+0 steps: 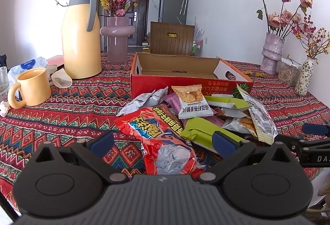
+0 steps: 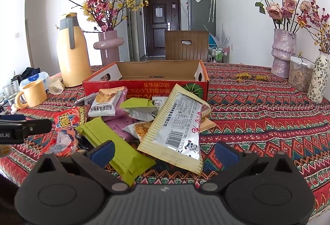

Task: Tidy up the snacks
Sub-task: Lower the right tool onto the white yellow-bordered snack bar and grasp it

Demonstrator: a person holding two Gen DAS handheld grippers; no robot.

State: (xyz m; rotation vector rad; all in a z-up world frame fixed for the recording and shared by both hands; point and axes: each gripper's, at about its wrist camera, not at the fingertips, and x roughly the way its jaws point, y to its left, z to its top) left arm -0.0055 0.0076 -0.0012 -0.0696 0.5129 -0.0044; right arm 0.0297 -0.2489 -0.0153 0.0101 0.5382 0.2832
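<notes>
Both tongs stand released, holding nothing — our left gripper [image 1: 163, 141] hangs with its blue pads spread on either side of the red packet [image 1: 165, 142], and our right gripper [image 2: 164, 151] is splayed just as wide over the near end of the heap, one pad above the green bar [image 2: 119, 148] and the other over bare tablecloth [image 2: 268, 113].

The snacks lie in a loose pile on the cloth, touching and overlapping one another, right in front of the red cardboard box [image 1: 185, 80]. That box sits open and, as far as we can see inside, has nothing in it yet. So we judge the sorting is at its very start: no packet has gone in, and we are at the choosing-and-reaching step.

Next we would lower one gripper onto a single packet. The red one lies between the left pads already and is the easy candidate; the silver barcode pouch [image 2: 179, 126] rests on top of its neighbours, so the right side could lift it cleanly. Either move calls for a pinch across the crinkly wrapper, not its slippery flat face, then a carry over the near wall of the box — high enough to clear that rim.
</notes>
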